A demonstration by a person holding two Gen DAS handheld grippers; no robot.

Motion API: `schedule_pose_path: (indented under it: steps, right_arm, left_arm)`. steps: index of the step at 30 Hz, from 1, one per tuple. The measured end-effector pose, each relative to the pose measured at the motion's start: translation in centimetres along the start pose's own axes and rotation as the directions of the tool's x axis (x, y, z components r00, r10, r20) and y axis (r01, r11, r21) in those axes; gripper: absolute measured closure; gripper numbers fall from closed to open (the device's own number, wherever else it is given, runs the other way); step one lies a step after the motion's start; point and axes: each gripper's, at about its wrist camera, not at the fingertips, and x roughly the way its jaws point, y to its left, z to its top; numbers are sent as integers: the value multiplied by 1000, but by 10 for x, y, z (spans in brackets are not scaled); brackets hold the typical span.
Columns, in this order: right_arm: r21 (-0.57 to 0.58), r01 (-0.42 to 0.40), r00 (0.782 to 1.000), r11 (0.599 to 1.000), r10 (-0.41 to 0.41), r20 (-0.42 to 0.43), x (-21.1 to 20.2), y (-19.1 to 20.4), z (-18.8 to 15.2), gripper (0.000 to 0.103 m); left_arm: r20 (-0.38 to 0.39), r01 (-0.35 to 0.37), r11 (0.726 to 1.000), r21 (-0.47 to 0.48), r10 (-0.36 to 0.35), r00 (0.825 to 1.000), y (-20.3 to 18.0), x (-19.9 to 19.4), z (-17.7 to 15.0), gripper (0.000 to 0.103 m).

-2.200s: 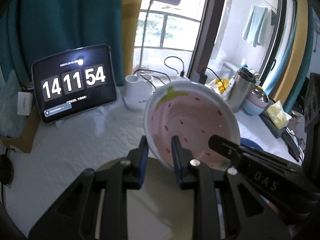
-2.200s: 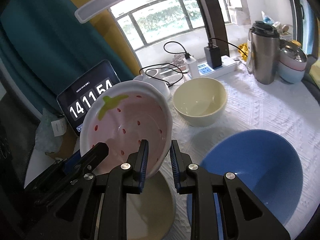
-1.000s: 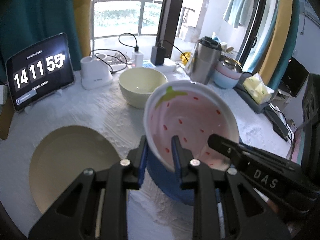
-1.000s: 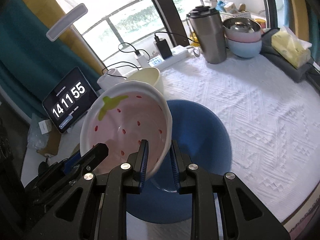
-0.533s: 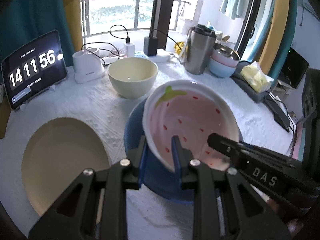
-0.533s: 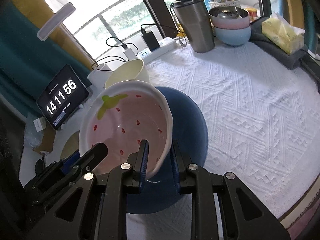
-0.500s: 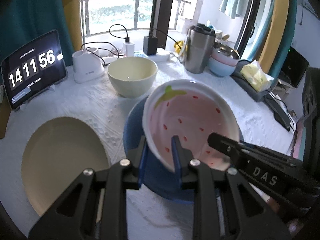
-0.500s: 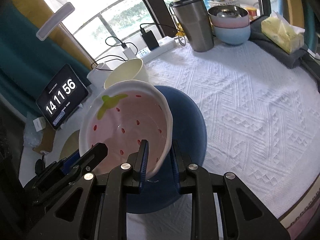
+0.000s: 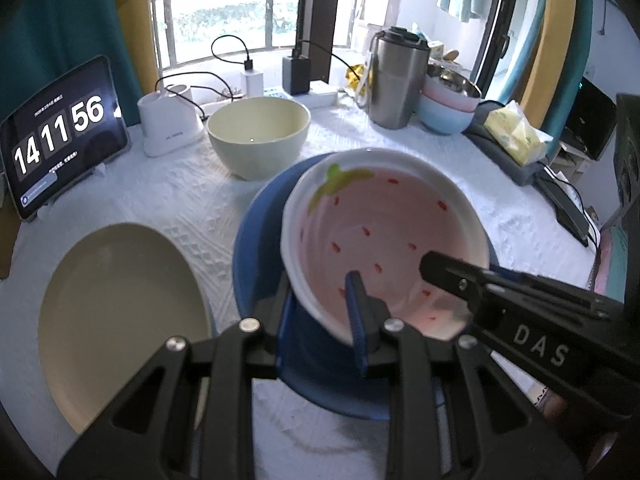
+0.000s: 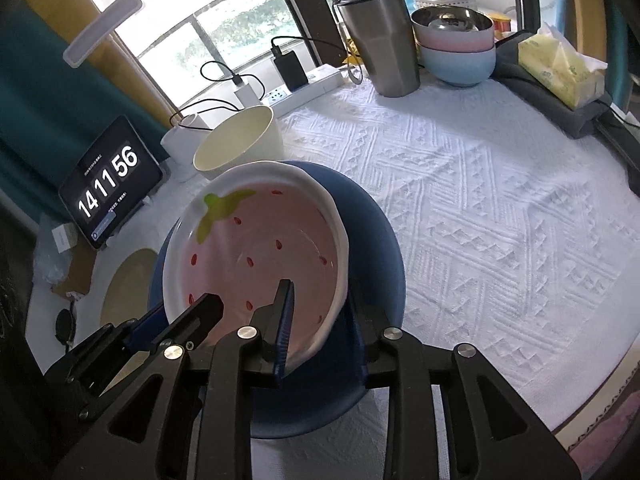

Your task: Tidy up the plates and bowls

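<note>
Strawberry-print pink ceramic bowl with white wavy rim (image 9: 384, 240) sits low over the round dark blue plate (image 9: 256, 248), roughly centred on it and tilted a little toward the cameras; whether its base fully rests on the plate I can't tell (underside hidden). Left gripper (image 9: 320, 304) straddles the near-left rim, one blue pad inside, one outside. Right gripper (image 10: 320, 308) does the same on the near-right rim. Two-sided hold makes sense: the bowl is wide and smooth, so a rim pinch on each side keeps it level while it goes down. Both sets of jaws have just been opening, with the bowl wall between them; they now stand spread a bit wider than the wall and the pads look to be off it, so this reads as the release. Step judged: stacking bowl on plate, nearly done. Next, back both grippers out along the rim without dragging it. Risk: a pad catches and the bowl slides off centre. Left to sort: flat cream round plate (image 9: 120, 312) and deep pale yellow bowl (image 9: 256, 136), both apart on the white textured tablecloth (image 10: 480, 200)
</note>
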Motion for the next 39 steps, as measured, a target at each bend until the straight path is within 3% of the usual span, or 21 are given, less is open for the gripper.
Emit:
schedule_pose_path:
  steps: [8,15,39]
  right_arm:
    - [-36,17,1000,999,-17,-8,2,5,2,72]
    - [-90,27,998,996,-22,58,-15,16,8,57]
    - [-103,10,995,995,0,104,-29,13,22,57]
  left_arm:
    - [26,-25,1000,4,25,999,5,-8,1,75]
    - [46,-30,1000,-1,30,999,11,-15,2,75]
    - [83,-35,999,-15,36,996,12,-31,19,75]
